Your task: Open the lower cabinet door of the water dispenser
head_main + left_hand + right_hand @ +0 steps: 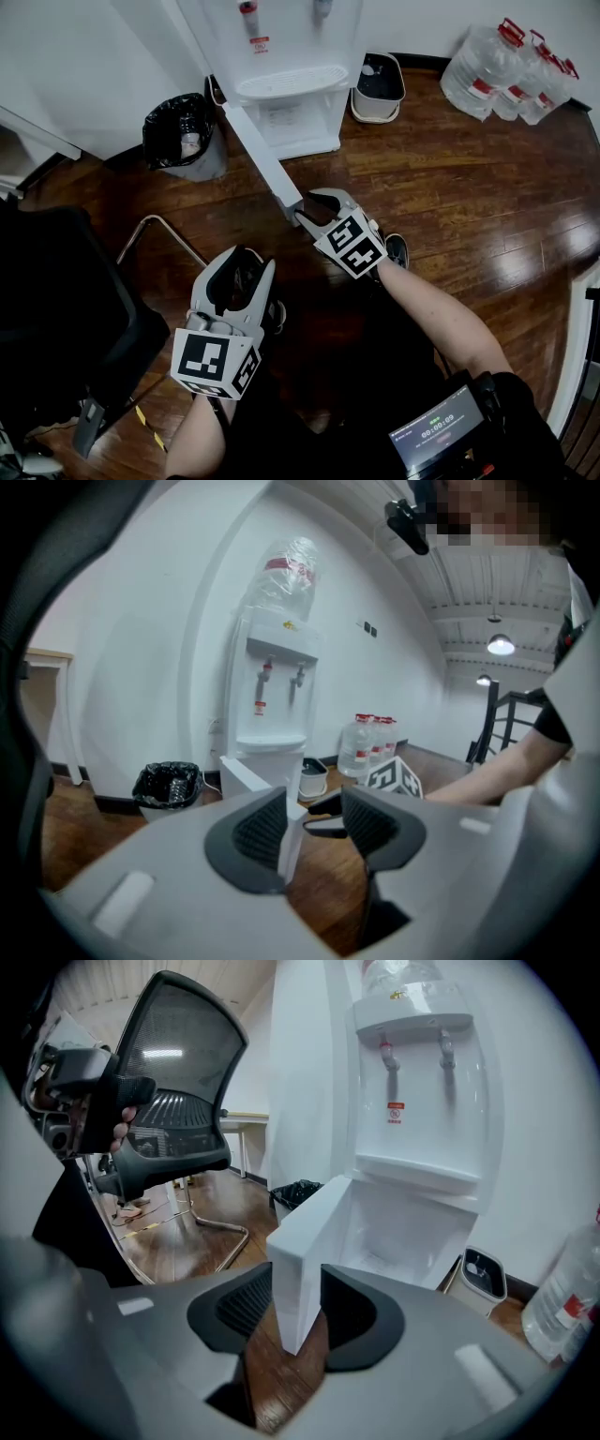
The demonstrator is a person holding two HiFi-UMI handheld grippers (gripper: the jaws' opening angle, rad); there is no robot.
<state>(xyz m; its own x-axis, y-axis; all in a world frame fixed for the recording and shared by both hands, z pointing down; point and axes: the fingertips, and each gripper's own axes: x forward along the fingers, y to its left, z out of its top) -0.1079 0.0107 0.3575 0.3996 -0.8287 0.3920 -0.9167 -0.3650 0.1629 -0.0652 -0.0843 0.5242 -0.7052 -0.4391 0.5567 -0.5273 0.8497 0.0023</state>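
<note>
Right gripper (295,1302) first: the jaws stand slack and parted around the free edge of the lower cabinet door (305,1241). The white panel sits between the pads, but there is a clear gap on the left pad's side, so that's a loose straddle, not a clamp. In the head view the door (262,155) is swung well out, running from the water dispenser (281,56) at twelve o'clock down to the right gripper (305,208) at centre, and the compartment behind it is exposed. The job looks as good as done.

The left gripper (248,262) hovers at seven o'clock of the right one, jaws (314,822) apart with nothing between them.

Now the hazards. With the pads this loose, any further tug would likely slide off the edge rather than move the door. Backing out at an angle could catch a pad on the panel and knock it shut again. Push it wider and it swings toward the black-bagged bin (183,131) at ten o'clock. Haul past the hinge stop and the dispenser, with a bottle (394,974) on top, could rock.
</note>
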